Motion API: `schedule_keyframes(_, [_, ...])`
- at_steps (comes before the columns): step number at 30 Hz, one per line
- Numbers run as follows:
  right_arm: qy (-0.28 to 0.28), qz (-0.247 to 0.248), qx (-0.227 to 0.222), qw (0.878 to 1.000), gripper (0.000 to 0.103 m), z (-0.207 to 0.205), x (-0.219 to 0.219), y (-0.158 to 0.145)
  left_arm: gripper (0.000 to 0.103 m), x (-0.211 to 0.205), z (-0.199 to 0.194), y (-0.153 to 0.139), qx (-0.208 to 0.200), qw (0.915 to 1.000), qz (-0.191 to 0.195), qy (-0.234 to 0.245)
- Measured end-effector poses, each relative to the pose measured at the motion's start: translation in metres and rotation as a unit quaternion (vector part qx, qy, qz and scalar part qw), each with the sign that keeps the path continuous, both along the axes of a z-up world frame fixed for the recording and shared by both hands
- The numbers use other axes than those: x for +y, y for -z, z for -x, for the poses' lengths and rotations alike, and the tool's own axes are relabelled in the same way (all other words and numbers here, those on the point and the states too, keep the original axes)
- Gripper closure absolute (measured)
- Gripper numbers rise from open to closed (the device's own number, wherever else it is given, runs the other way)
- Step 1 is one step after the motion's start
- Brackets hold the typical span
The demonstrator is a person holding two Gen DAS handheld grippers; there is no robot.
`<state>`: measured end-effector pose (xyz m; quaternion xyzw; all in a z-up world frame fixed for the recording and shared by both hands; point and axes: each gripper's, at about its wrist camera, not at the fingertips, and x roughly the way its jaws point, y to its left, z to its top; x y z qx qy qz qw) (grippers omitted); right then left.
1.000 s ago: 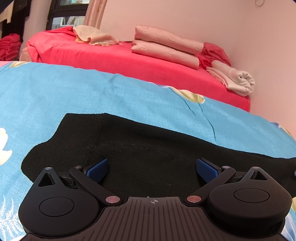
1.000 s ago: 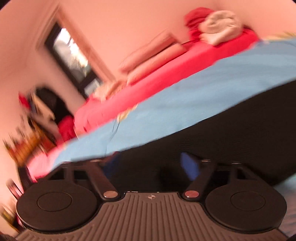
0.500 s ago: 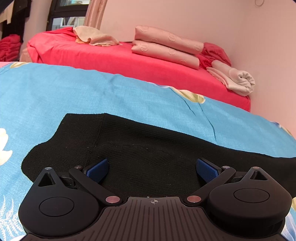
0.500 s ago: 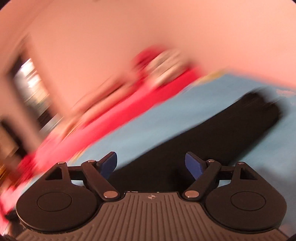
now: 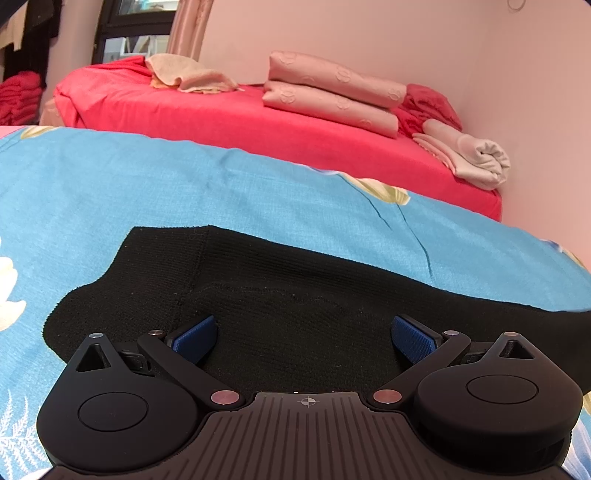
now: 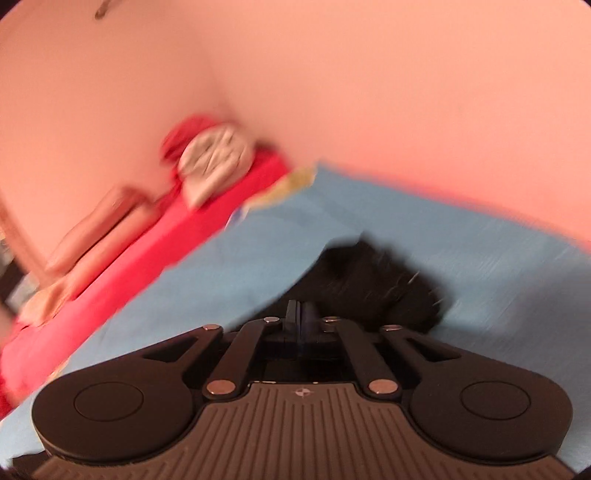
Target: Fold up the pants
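Note:
Black knit pants (image 5: 295, 291) lie flat on a blue flowered bedsheet (image 5: 147, 192). My left gripper (image 5: 303, 334) is open, its blue pads spread wide just above the pants near their left end. In the blurred right wrist view my right gripper (image 6: 300, 314) is shut, its pads pressed together at the near edge of the far end of the pants (image 6: 373, 277). Whether cloth sits between the pads is hidden by blur.
A red bed (image 5: 258, 125) stands behind the blue sheet, with folded pink bedding (image 5: 332, 92), a beige towel (image 5: 188, 74) and rolled cloth (image 5: 472, 155) on it. A pink wall (image 5: 517, 74) runs along the right. A dark window (image 5: 125, 33) is at the far left.
My right gripper swung along the pants to their far end and closed its pads from open to shut. My left gripper has stayed still and open.

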<state>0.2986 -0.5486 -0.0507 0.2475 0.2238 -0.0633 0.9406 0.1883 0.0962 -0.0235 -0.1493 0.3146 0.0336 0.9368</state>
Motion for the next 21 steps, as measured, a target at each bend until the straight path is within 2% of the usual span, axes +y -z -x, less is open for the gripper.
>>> schedule_keyframes(1, [-0.013,0.018,-0.014,1.000,0.049,0.004,0.011,-0.003,0.000,0.000,0.000,0.000,0.000,1.0000,-0.001,0.000])
schedule_keyframes(2, [-0.044,0.014,-0.027,0.999,0.039,0.007,0.020,-0.003,0.000,0.000,0.000,0.000,0.000,1.0000,-0.002,0.000])
schedule_keyframes(3, [-0.081,-0.003,-0.035,0.996,0.031,0.008,0.027,-0.002,0.000,-0.001,0.000,0.000,0.001,1.0000,-0.003,0.000])
schedule_keyframes(5, [-0.144,-0.024,-0.012,0.989,0.032,0.000,0.036,0.006,0.000,-0.001,0.000,0.000,0.001,1.0000,-0.005,0.000])
schedule_keyframes(6, [-0.125,-0.001,0.013,0.992,0.042,-0.005,0.034,0.009,0.000,-0.001,0.000,0.000,0.001,1.0000,-0.005,0.000])
schedule_keyframes(7, [-0.087,0.021,0.023,0.996,0.080,-0.008,0.028,0.011,0.000,-0.001,0.000,0.000,0.001,1.0000,-0.005,0.000])
schedule_keyframes(8, [-0.044,0.020,0.027,0.998,0.094,-0.009,0.016,0.012,0.000,-0.001,0.000,0.000,0.001,1.0000,-0.005,0.000])
schedule_keyframes(9, [0.011,0.011,0.027,1.000,0.098,-0.007,0.004,0.013,0.000,-0.001,0.000,0.000,0.001,1.0000,-0.005,0.000])
schedule_keyframes(11, [0.118,0.005,0.006,0.993,0.064,0.012,-0.014,0.007,0.000,-0.001,0.000,0.000,0.001,1.0000,-0.005,0.000])
schedule_keyframes(12, [0.143,-0.001,-0.002,0.990,0.036,0.019,-0.020,0.006,0.000,-0.001,0.000,0.000,0.001,1.0000,-0.005,0.000])
schedule_keyframes(13, [0.135,-0.013,-0.006,0.991,0.031,0.029,-0.023,0.004,0.000,-0.001,0.000,0.001,0.001,1.0000,-0.005,0.000])
schedule_keyframes(16, [0.067,-0.095,0.018,0.993,0.030,0.056,-0.026,0.006,0.000,-0.002,0.000,0.001,0.001,1.0000,-0.005,0.000])
schedule_keyframes(19, [0.003,-0.198,0.067,0.978,0.027,0.060,-0.028,0.022,0.000,-0.002,0.001,0.001,0.001,1.0000,-0.006,0.000])
schedule_keyframes(20, [-0.009,-0.208,0.077,0.975,0.027,0.056,-0.022,0.019,0.000,-0.002,0.001,0.001,0.001,1.0000,-0.005,0.000])
schedule_keyframes(21, [-0.013,-0.197,0.080,0.977,0.022,0.052,-0.016,0.016,0.000,-0.001,0.001,0.001,0.001,1.0000,-0.005,0.000])
